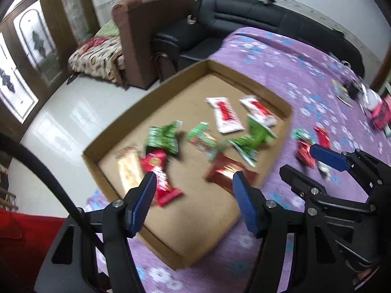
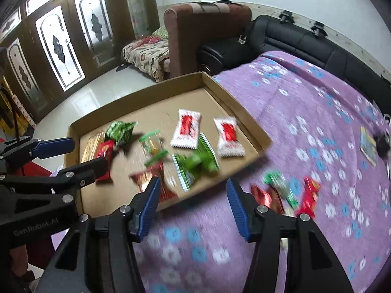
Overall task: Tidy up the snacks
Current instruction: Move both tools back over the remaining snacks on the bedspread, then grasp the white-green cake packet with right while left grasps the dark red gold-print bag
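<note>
A shallow cardboard tray (image 1: 146, 97) (image 2: 134, 85) lies on the purple flowered cloth (image 1: 281, 73) and holds several snack packets. Among them are two white-and-red packets (image 1: 226, 118) (image 2: 185, 128), green packets (image 1: 163, 136) (image 2: 195, 164), a red packet (image 1: 158, 171) and a gold packet (image 1: 127, 168). A few loose snacks lie on the cloth right of the tray: a red packet (image 2: 309, 195) (image 1: 322, 136), a green one (image 2: 276, 178) and a red foil one (image 2: 262, 195). My left gripper (image 1: 194, 190) (image 2: 88, 153) hangs open over the tray's near half, empty. My right gripper (image 2: 193, 190) (image 1: 298, 160) hangs open over the tray's near right corner, empty.
A black sofa (image 1: 244, 17) and a brown armchair (image 1: 146, 24) stand beyond the table. A book (image 2: 367, 146) and dark items lie on the cloth at far right. Shiny white floor (image 1: 73, 122) drops off left of the tray. The pictures are motion-blurred.
</note>
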`<state>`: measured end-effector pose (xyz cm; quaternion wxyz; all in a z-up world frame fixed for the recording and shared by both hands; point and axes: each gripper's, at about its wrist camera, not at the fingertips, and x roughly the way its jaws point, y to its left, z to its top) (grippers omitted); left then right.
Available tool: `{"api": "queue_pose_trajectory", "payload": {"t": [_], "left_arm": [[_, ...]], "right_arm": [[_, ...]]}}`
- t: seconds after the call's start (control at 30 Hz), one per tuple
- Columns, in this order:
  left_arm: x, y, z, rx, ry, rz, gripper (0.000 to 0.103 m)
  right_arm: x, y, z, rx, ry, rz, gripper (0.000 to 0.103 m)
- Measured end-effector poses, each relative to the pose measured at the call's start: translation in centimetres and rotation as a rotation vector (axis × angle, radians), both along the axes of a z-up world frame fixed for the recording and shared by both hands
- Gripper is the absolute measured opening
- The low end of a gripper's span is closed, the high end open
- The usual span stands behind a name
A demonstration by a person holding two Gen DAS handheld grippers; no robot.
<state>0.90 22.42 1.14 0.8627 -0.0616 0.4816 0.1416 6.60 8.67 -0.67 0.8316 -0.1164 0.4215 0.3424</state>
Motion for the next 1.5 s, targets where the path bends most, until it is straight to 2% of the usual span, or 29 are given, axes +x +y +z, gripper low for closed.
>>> {"api": "queue_pose_trajectory", "payload": {"t": [0.13, 0.27, 0.4, 0.57, 0.67, 0.8, 0.93, 1.13, 1.4, 1.47, 1.5], "left_arm": [[-0.4, -3.7, -0.5, -0.013, 0.009, -0.073, 0.069], [0.8, -7.2, -1.8, -0.03, 0.052, -0.136, 0.069], [1.9, -9.4, -2.5, -0.066, 0.069, -0.153, 0.069], [3.2, -11.1, -3.1, -0.098, 0.092, -0.132, 0.069], [3.0, -11.9, -3.3, -0.067, 0.095, -0.139, 0.069], [2.1, -11.8, -3.2, -0.032, 0.092, -0.128, 0.069], [1.2, -10.6, -3.0, -0.019, 0.087, -0.103, 0.069], [0.2, -8.9, -3.1, -0.04, 0.084, -0.067, 0.069], [0.3, -9.0, -3.5, -0.062, 0.101, -0.076, 0.069], [0.4, -9.2, -3.5, -0.065, 0.1, -0.084, 0.069], [0.4, -9.2, -3.5, -0.065, 0.1, -0.086, 0.069]], "right_arm": [[-1.4, -5.3, -0.8, 0.039, 0.03, -0.067, 0.062], [-2.1, -10.4, -2.7, 0.003, 0.051, -0.144, 0.062], [-2.0, -15.3, -4.6, -0.001, 0.107, -0.244, 0.062], [-1.7, -18.0, -5.3, 0.013, 0.118, -0.288, 0.062], [-0.5, -17.8, -4.9, 0.07, 0.109, -0.267, 0.062], [2.2, -15.0, -4.4, 0.129, 0.086, -0.193, 0.063], [4.1, -12.2, -5.0, 0.132, 0.087, -0.154, 0.063], [5.5, -9.7, -6.3, 0.118, 0.108, -0.118, 0.063], [5.9, -8.5, -6.7, 0.054, 0.045, -0.072, 0.044], [6.1, -8.3, -6.8, 0.022, 0.027, -0.072, 0.035], [6.2, -8.3, -6.8, 0.015, 0.028, -0.071, 0.034]]}}
